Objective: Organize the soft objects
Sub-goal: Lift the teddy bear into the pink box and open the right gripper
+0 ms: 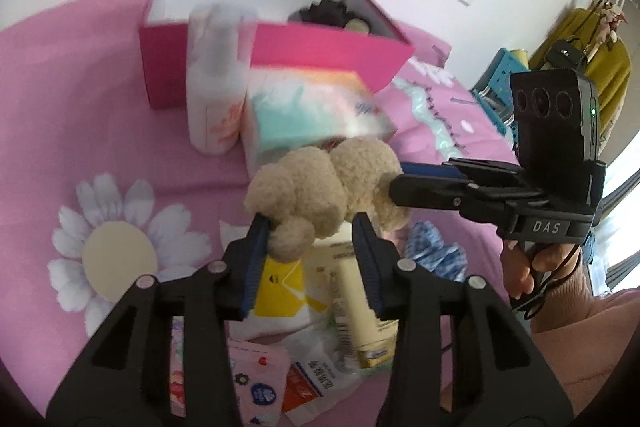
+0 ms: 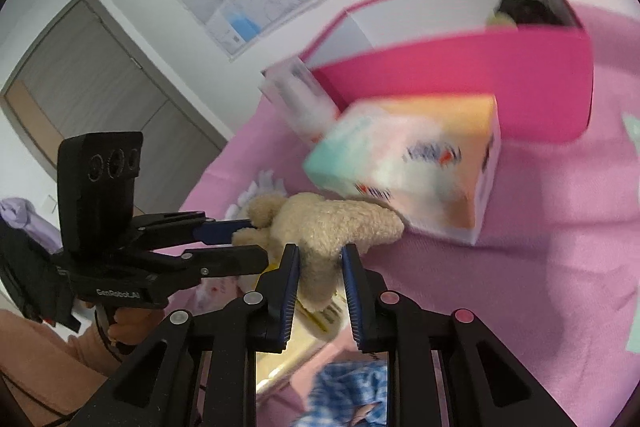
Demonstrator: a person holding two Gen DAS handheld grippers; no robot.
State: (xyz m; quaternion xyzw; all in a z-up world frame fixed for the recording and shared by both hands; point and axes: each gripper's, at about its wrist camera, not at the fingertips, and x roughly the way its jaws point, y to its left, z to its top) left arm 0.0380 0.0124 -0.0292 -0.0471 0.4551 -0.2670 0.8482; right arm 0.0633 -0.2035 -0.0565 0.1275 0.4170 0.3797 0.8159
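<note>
Plush bear (image 1: 324, 187) hangs between both tongs, above clutter on pink bedspread (image 1: 72, 99). Right gripper (image 2: 320, 255) pinches bear's lower limb, narrow squeeze. Left gripper (image 1: 312, 227) half-spread; one pad touches small paw, other pad looks clear, so no real pinch there. Pink box (image 1: 280, 43) beyond both tips, behind tissue pack (image 1: 316, 107). Advice: let left pads seat on fuller plush before right lets go; lift clear over tissue pack.

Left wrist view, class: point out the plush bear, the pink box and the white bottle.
plush bear (image 1: 316, 183), left wrist view, on its fluffy body.
pink box (image 1: 332, 53), left wrist view, on its near pink wall.
white bottle (image 1: 214, 91), left wrist view, on its body, upright before the box.
</note>
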